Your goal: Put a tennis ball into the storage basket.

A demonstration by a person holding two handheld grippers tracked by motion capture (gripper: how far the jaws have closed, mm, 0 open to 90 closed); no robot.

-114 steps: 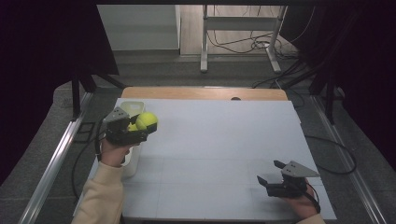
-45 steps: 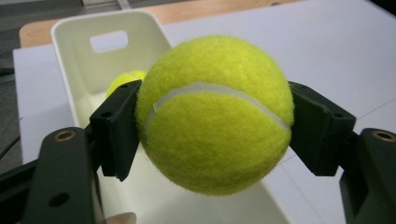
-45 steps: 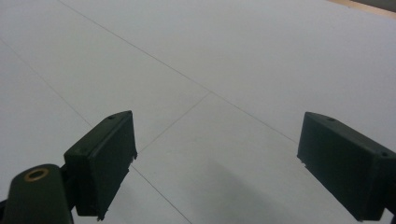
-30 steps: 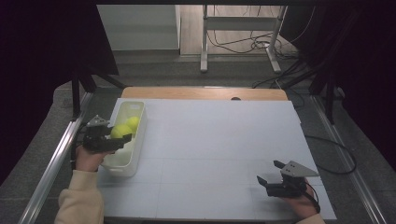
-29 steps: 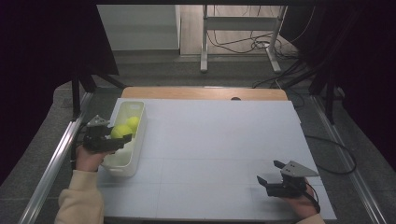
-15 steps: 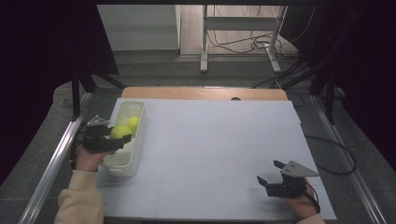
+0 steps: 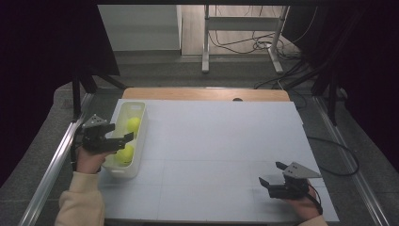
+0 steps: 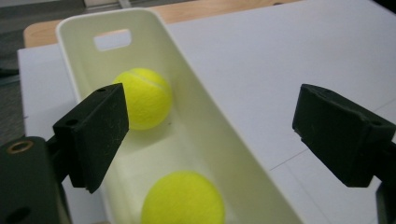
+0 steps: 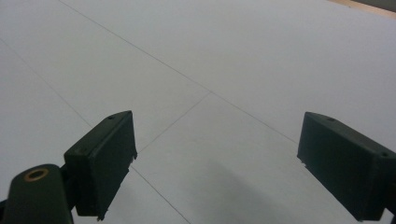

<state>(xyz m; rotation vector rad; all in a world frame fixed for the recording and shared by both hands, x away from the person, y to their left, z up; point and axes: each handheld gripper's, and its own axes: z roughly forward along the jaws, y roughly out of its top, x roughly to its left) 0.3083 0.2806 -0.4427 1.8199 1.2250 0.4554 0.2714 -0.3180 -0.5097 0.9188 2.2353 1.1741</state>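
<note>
A long cream bin (image 7: 139,141) (image 8: 219,154) lies at the table's left edge with two yellow tennis balls inside. One ball (image 7: 133,124) (image 8: 145,98) rests toward the far end, the other (image 7: 124,154) (image 8: 183,200) toward the near end. My left gripper (image 7: 118,140) (image 8: 224,135) hovers open over the bin, just above the near ball, holding nothing. At the table's front right my right gripper (image 7: 272,174) (image 9: 224,163) stands open above the bare white sheet, jaws wide apart and empty.
A white sheet (image 7: 221,155) covers the table, with a wooden strip (image 7: 202,94) along the far edge. Metal rails (image 7: 51,165) run beside the table. A stand and cables (image 7: 244,42) sit on the floor beyond.
The left gripper carried a tennis ball from above the table's left side to the bin and let it go there. Over the last second nothing moved. The right gripper stayed still.
</note>
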